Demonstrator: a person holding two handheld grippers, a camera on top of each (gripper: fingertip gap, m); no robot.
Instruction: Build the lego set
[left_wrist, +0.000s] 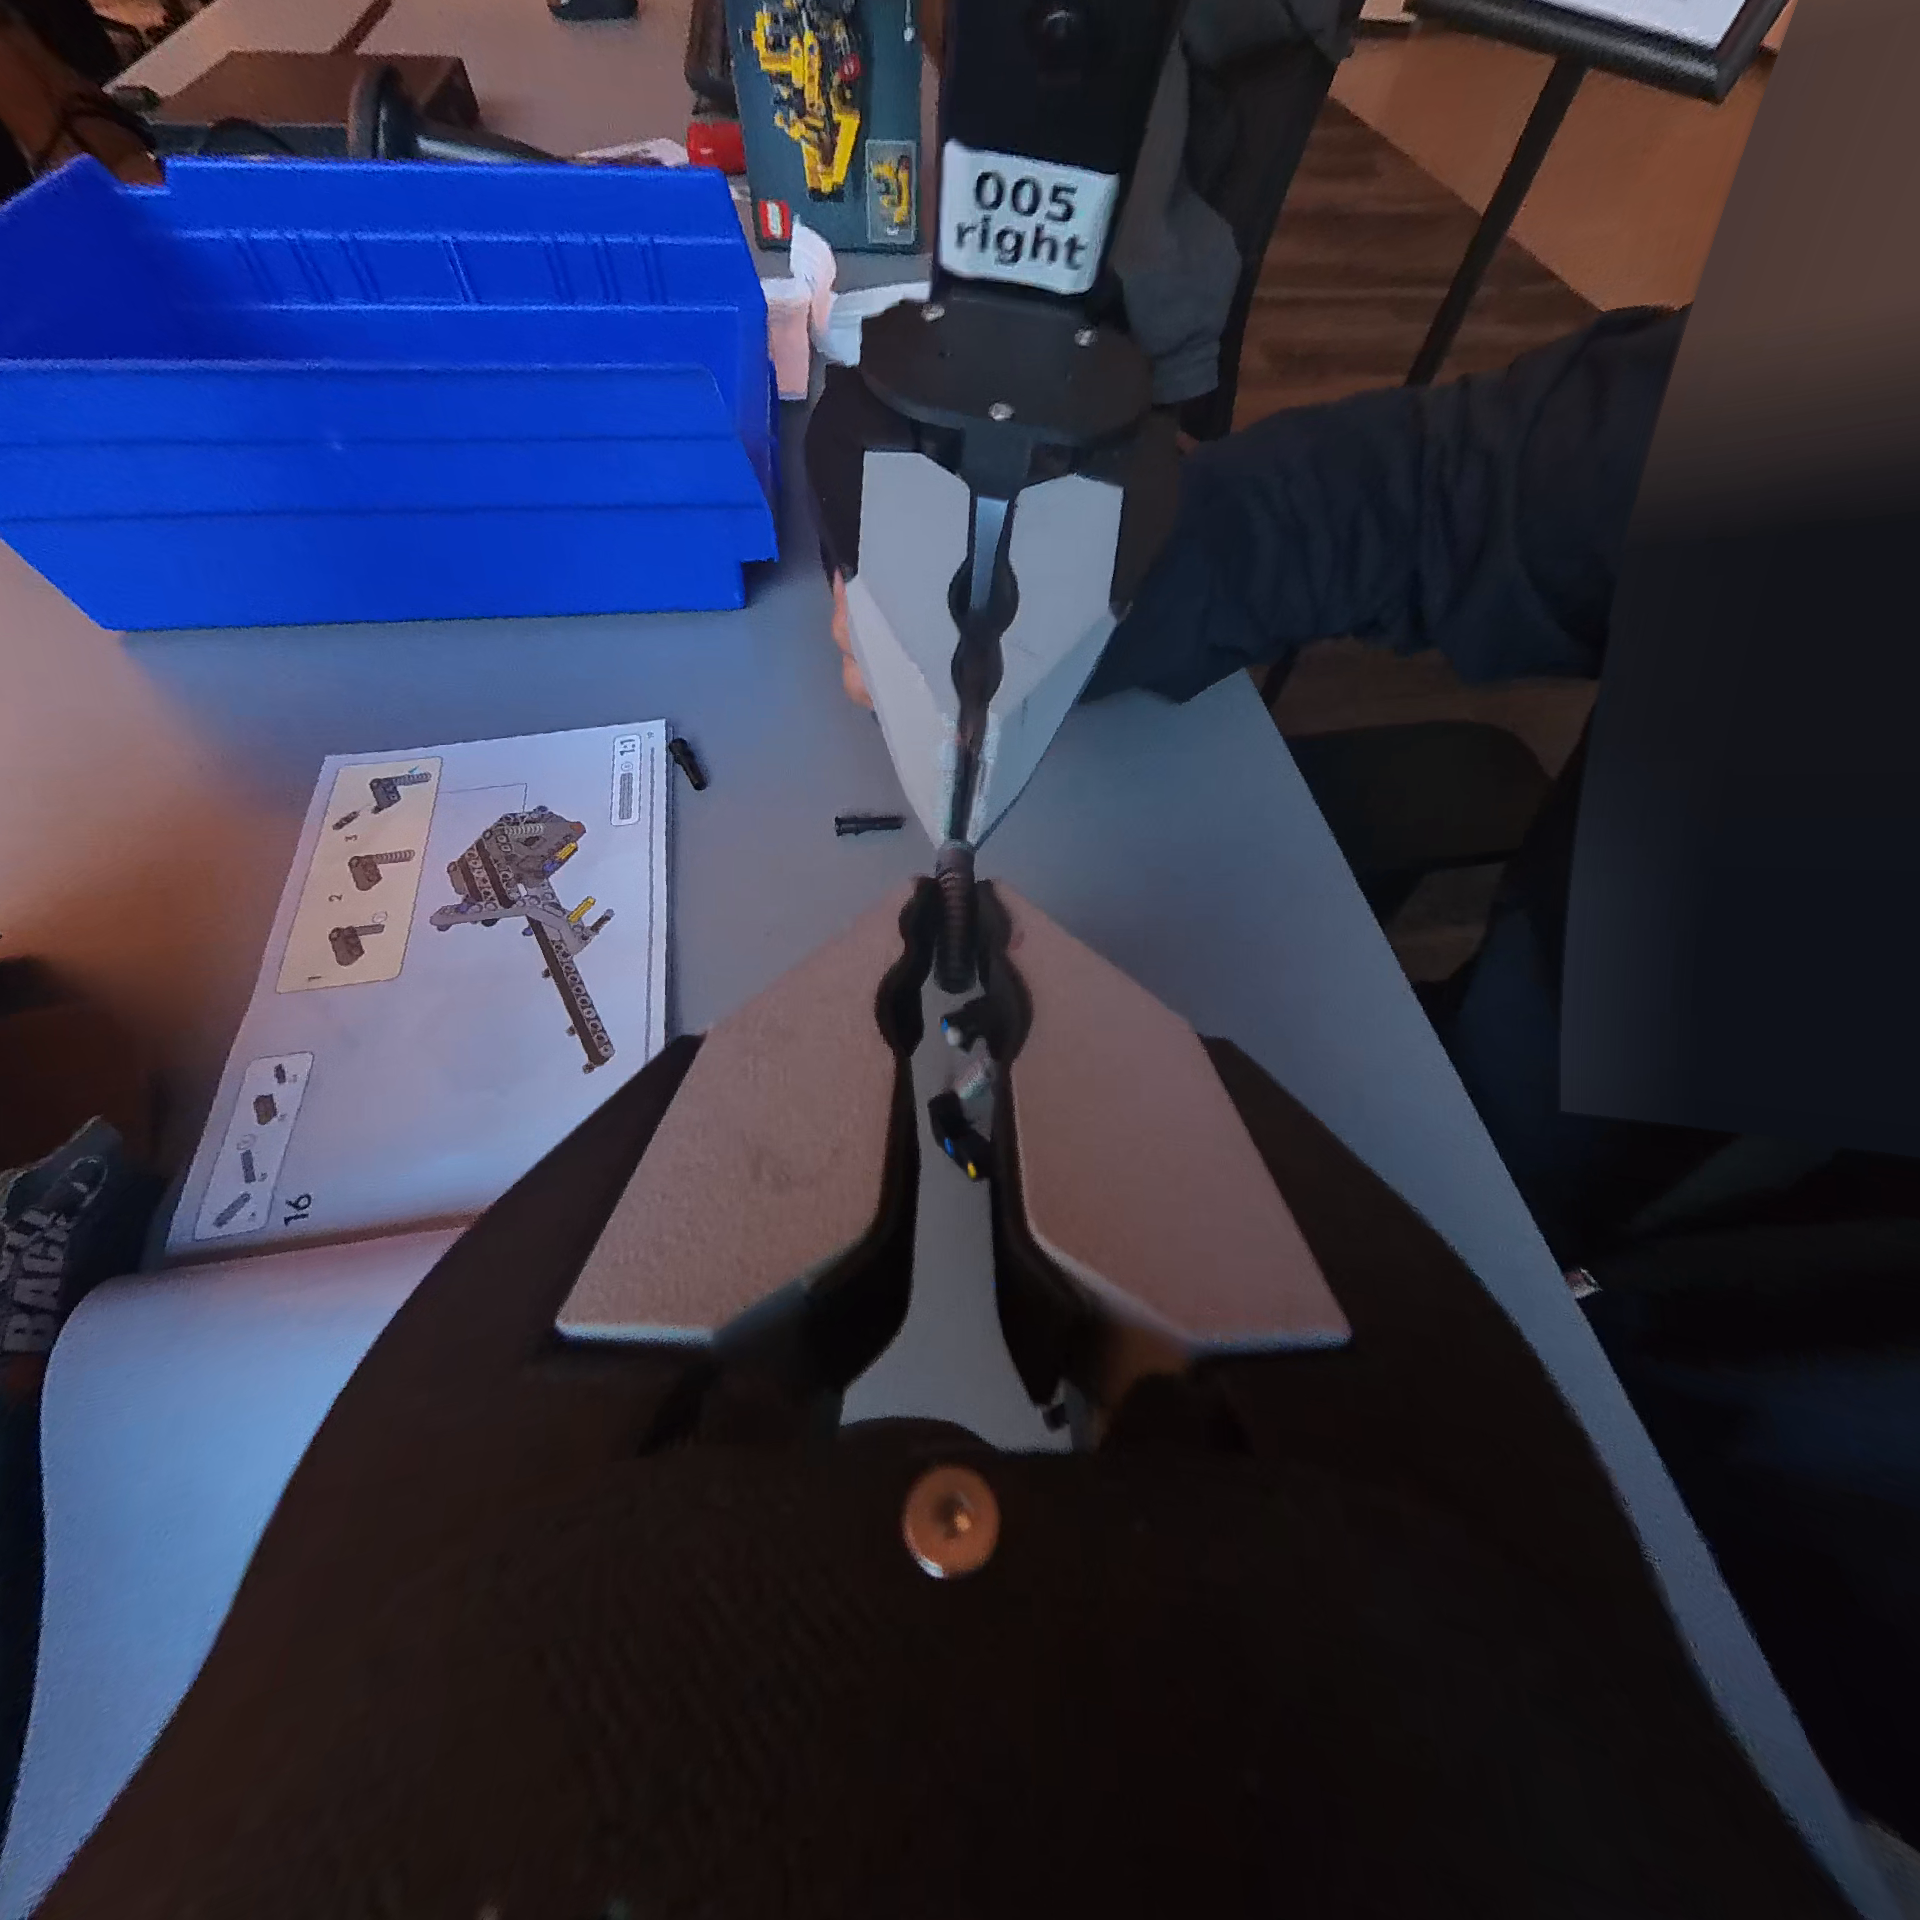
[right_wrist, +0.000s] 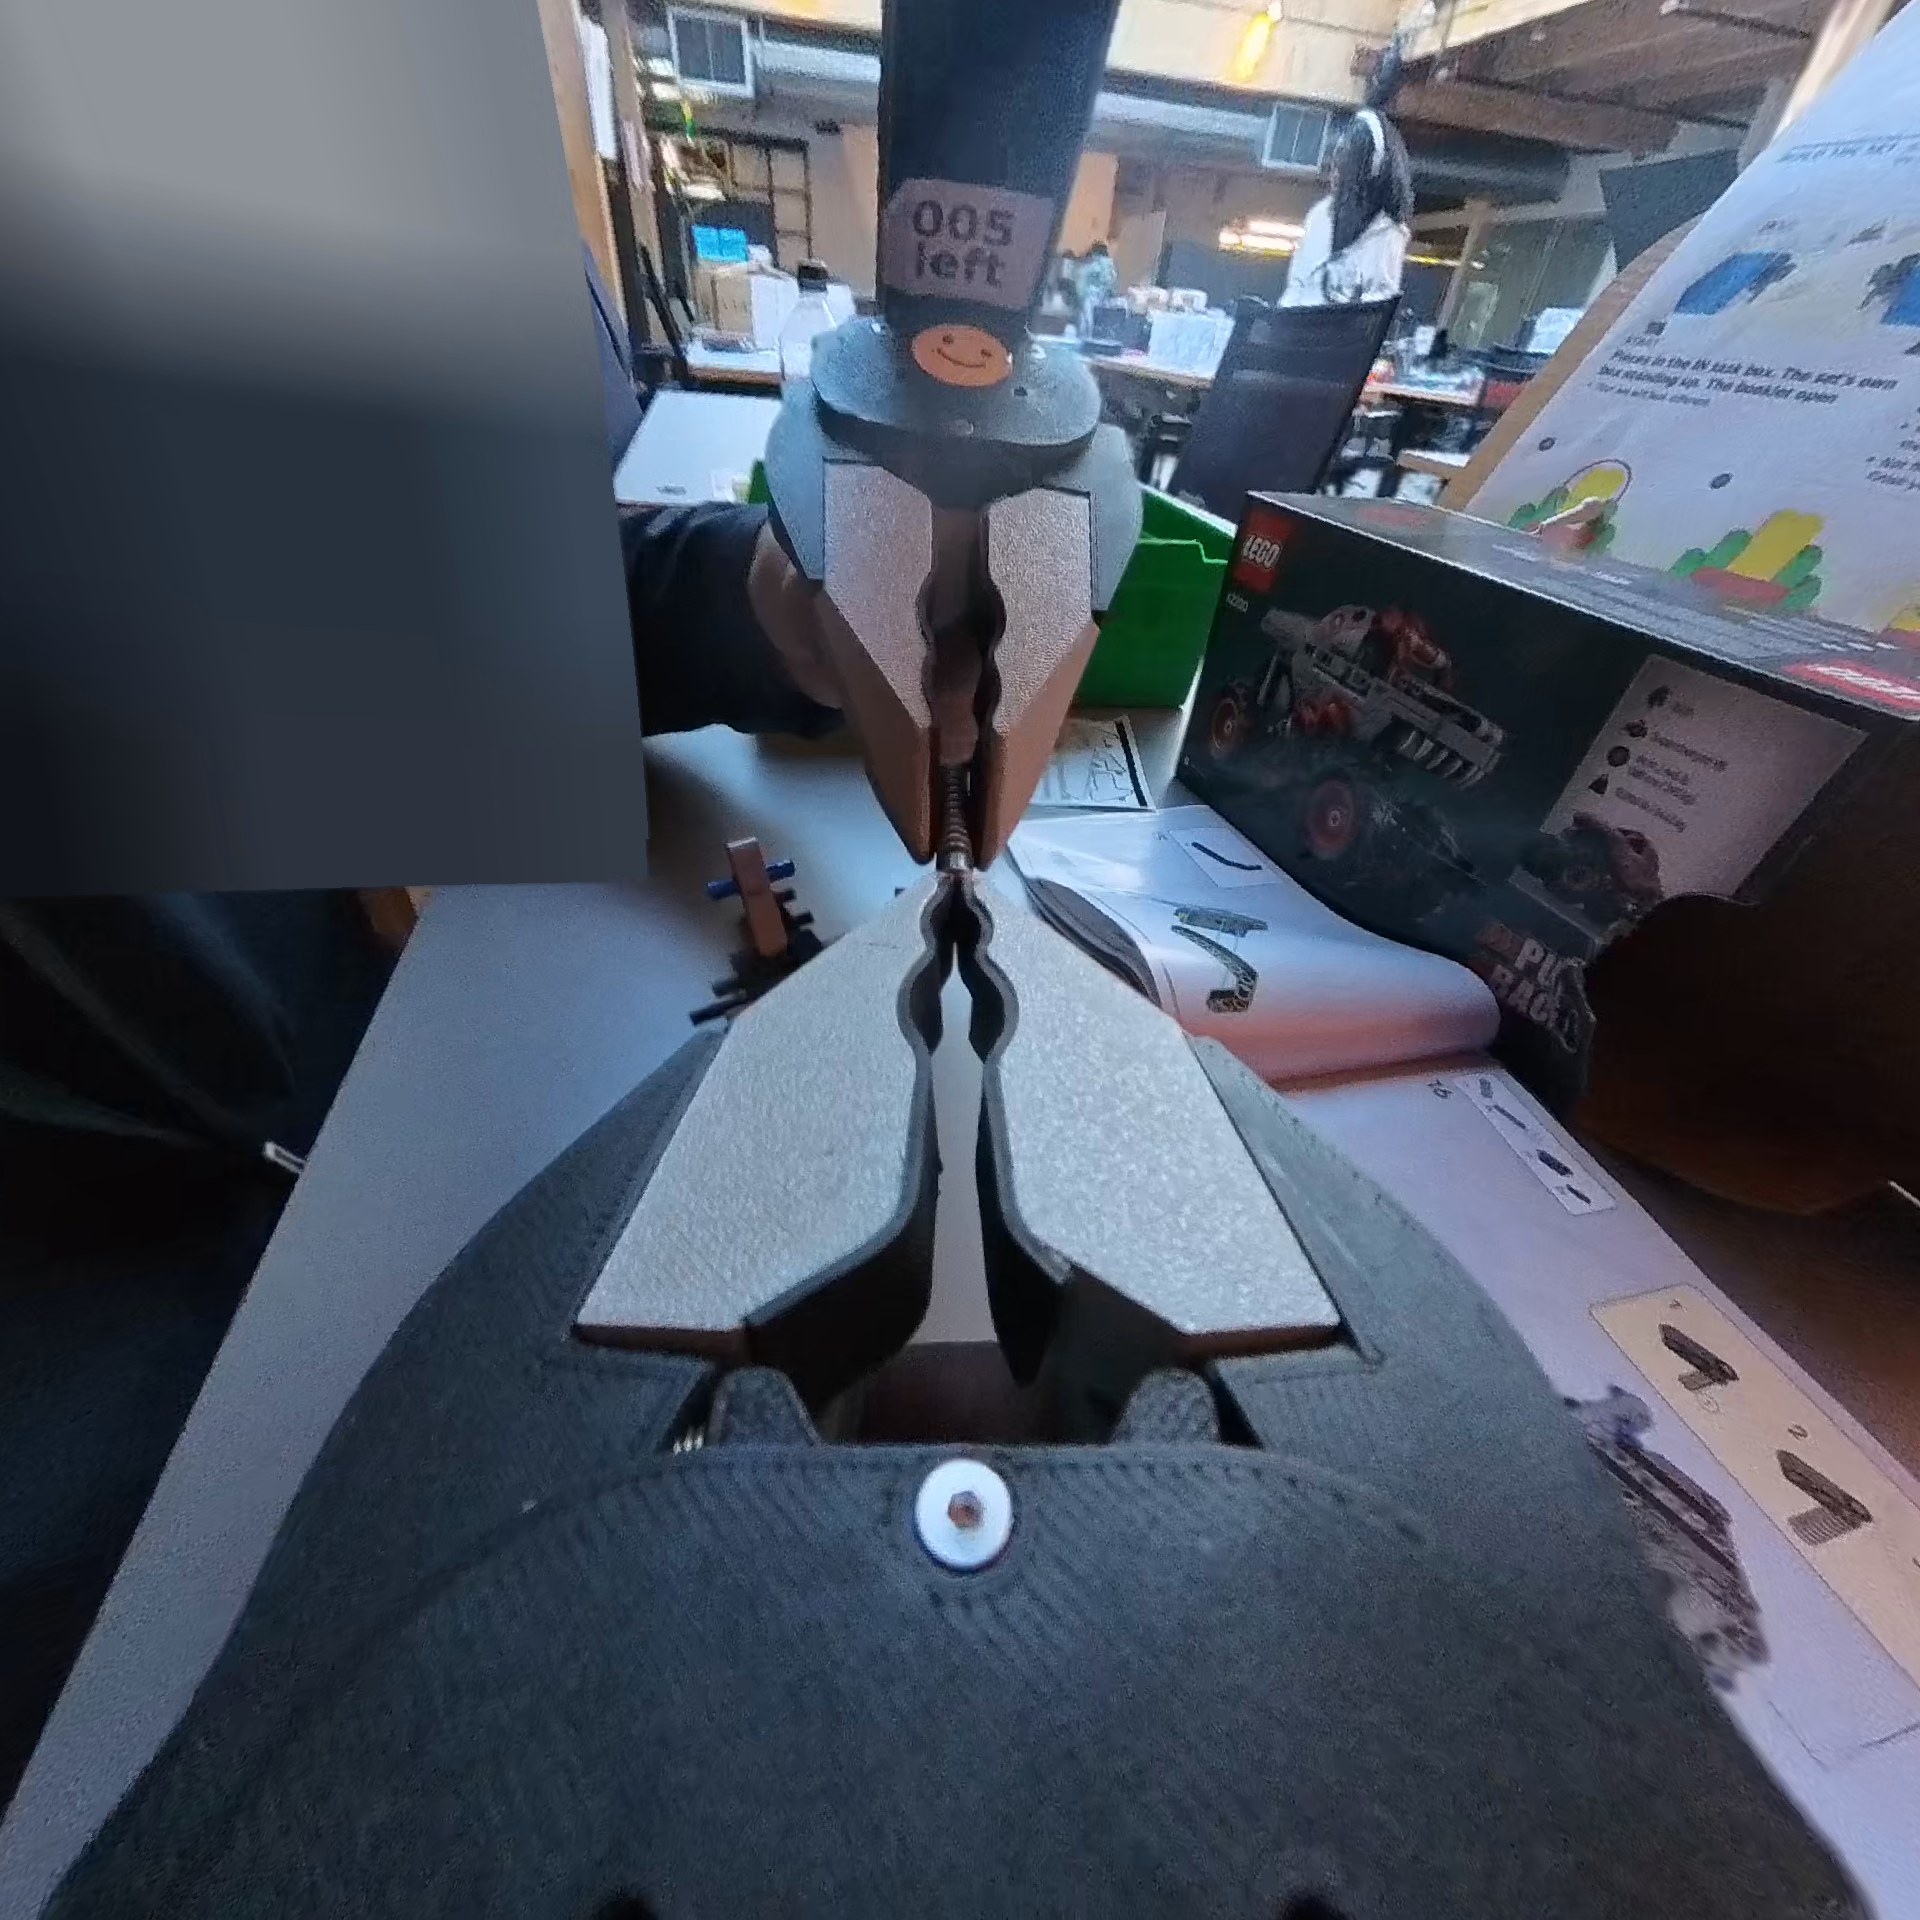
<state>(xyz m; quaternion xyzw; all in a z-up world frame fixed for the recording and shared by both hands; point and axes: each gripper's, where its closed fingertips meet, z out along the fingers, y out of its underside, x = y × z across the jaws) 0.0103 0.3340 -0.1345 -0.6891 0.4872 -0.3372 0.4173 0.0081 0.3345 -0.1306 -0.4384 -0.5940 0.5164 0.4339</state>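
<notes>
My left gripper (left_wrist: 956, 904) is shut on a short dark ribbed, spring-like Lego piece (left_wrist: 954, 930) and holds it above the grey table (left_wrist: 1122, 831). My right gripper (left_wrist: 962, 831) faces it tip to tip and is shut; its tips touch the piece's grey end, and I cannot tell whether they pinch it. In the right wrist view, my right gripper (right_wrist: 950, 891) meets the left gripper (right_wrist: 956, 847), which holds the ribbed piece (right_wrist: 957, 805). A small part-built assembly with blue pins (right_wrist: 764, 920) stands on the table; it shows between my left fingers (left_wrist: 961, 1127).
The open instruction booklet (left_wrist: 468, 966) lies to the left, with two loose black pins (left_wrist: 869, 824) (left_wrist: 688, 762) beside it. A blue bin (left_wrist: 384, 416) stands behind. The set's dark box (right_wrist: 1538, 727) and a green bin (right_wrist: 1153, 613) stand nearby. The table edge (left_wrist: 1455, 1039) runs close on the right. Only a small space, under 4 cm, lies between the two pairs of fingers.
</notes>
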